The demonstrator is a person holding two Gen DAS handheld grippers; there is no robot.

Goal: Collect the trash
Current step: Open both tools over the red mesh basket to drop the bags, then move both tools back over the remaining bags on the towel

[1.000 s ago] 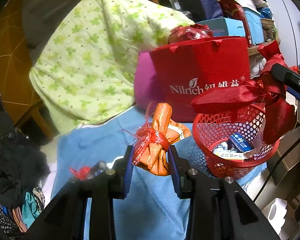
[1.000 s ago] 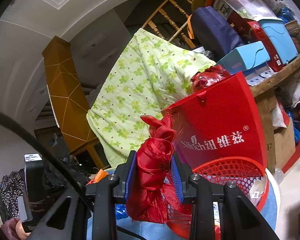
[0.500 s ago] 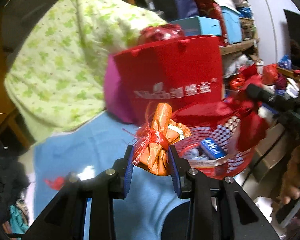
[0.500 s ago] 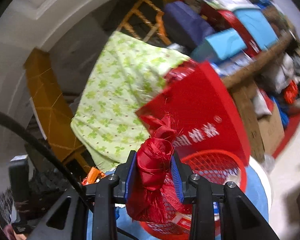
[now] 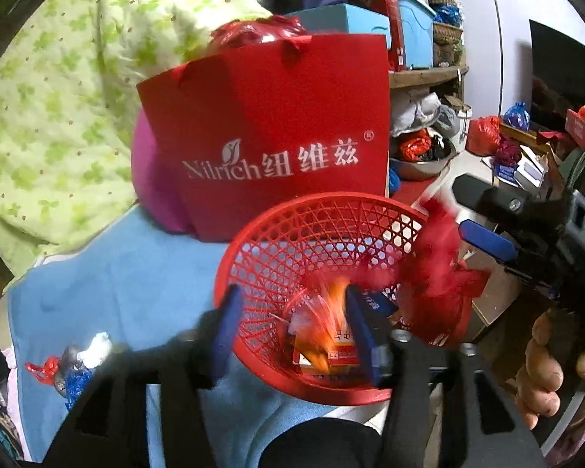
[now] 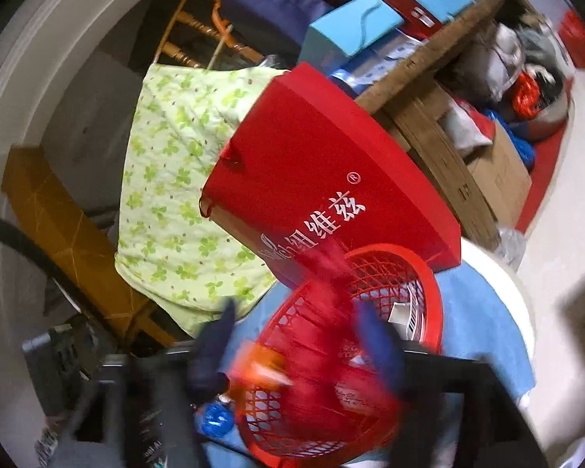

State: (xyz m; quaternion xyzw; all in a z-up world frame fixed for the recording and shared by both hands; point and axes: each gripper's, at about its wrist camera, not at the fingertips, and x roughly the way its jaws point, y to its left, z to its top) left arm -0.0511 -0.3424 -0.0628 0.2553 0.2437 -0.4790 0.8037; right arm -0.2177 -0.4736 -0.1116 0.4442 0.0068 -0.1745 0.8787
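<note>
A red mesh basket (image 5: pixel 323 234) stands on the blue cloth (image 5: pixel 136 296); it also shows in the right wrist view (image 6: pixel 405 284). My left gripper (image 5: pixel 292 323) is open over the basket, and the orange wrapper bundle (image 5: pixel 327 323) falls, blurred, between its jaws. My right gripper (image 6: pixel 296 335) is open above the basket, and the red plastic bag (image 6: pixel 331 355) drops, blurred, between its jaws. In the left wrist view the right gripper (image 5: pixel 475 214) is at the basket's right rim with the red bag (image 5: pixel 436 284) below it.
A red Nilrich paper bag (image 5: pixel 269 132) stands behind the basket, against a green floral quilt (image 5: pixel 58 97). Small wrappers (image 5: pixel 70 362) lie on the cloth at the left. Cluttered shelves (image 5: pixel 425 74) and a metal bowl (image 5: pixel 421 163) are to the right.
Both grippers moved over the basket and opened. The orange bundle and the red bag left the jaws and are falling toward the basket.
</note>
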